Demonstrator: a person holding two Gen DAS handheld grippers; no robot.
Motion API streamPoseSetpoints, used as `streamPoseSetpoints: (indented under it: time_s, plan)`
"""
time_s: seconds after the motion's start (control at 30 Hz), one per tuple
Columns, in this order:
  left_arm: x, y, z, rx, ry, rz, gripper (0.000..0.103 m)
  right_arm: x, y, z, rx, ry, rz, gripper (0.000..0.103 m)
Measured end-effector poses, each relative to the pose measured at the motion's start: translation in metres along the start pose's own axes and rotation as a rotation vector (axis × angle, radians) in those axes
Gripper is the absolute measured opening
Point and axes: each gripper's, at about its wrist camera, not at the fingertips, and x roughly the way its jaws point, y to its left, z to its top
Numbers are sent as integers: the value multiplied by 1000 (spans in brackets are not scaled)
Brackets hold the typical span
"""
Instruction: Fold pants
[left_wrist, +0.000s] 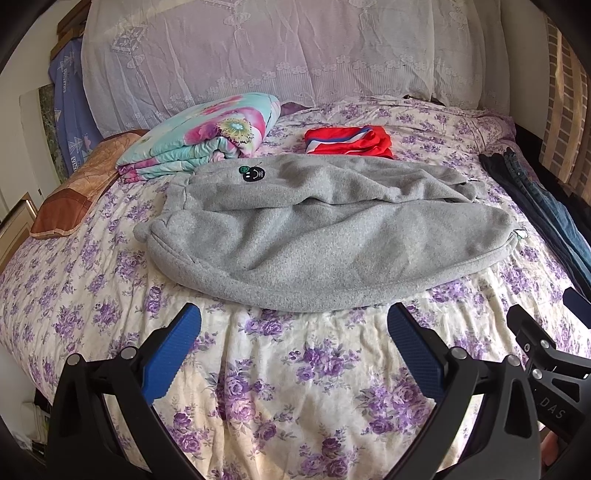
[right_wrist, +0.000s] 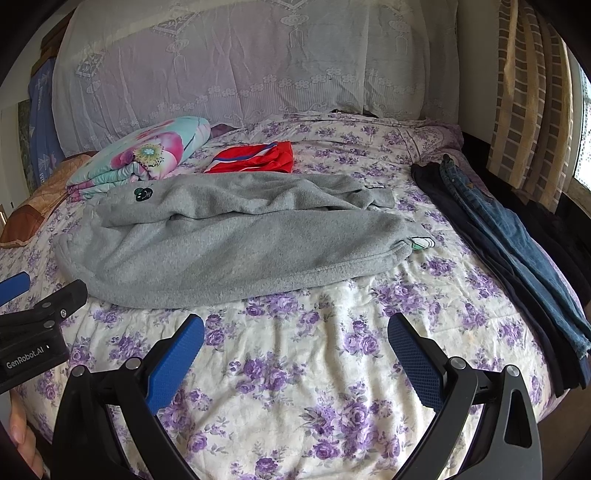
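Grey fleece pants (left_wrist: 317, 236) lie across the bed, folded lengthwise with one leg on the other, waistband to the left and cuffs to the right. A small black and green patch (left_wrist: 250, 172) sits near the waist. They also show in the right wrist view (right_wrist: 229, 240). My left gripper (left_wrist: 293, 332) is open and empty, hovering over the bedsheet just in front of the pants' near edge. My right gripper (right_wrist: 295, 336) is open and empty too, a little in front of the pants. Each gripper shows at the edge of the other's view.
The bed has a purple floral sheet (left_wrist: 288, 387). A folded floral quilt (left_wrist: 207, 136) and a brown pillow (left_wrist: 81, 188) lie at the back left. A folded red garment (left_wrist: 347, 144) lies behind the pants. Dark pants and jeans (right_wrist: 509, 236) lie along the right edge.
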Motion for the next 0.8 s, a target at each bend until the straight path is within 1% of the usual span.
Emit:
streamPoseSetpoints:
  time_s: [0.07,0.13,0.2,0.27,0.3,0.37,0.43,0.5,0.57,0.67,0.73,0.77,0.8]
  plan:
    - [12,0,-2,-15,51,-11,98,5,0,-2,6,12,-1,100]
    - [30,4,-5,-37,132,-50,98,14,-1,-3,11,37,-2,100]
    - [53,17,-6,-86,229,-88,98,21,-3,-6,16,62,-1,100]
    - [73,42,0,-169,283,-101,98,29,-7,-4,26,80,-4,100]
    - [81,58,5,-211,289,-88,98,31,-9,-4,31,84,-6,100]
    - [98,87,15,-267,304,-31,98,35,-12,-3,40,91,-8,100]
    - [113,115,24,-320,327,-7,98,39,-12,-4,40,98,-11,100]
    - [125,136,34,-375,351,-18,98,42,-12,-4,37,107,-13,100]
    - [136,149,45,-406,359,-25,98,46,-11,-4,33,120,-12,100]
    - [155,160,59,-416,384,-21,98,50,-12,-5,31,135,-13,100]
    - [166,163,63,-415,405,-24,98,50,-14,-5,33,138,-20,100]
    - [169,163,63,-404,407,-24,70,51,-16,-4,35,137,-25,100]
    - [172,162,63,-388,419,-12,37,50,-19,-4,38,136,-31,100]
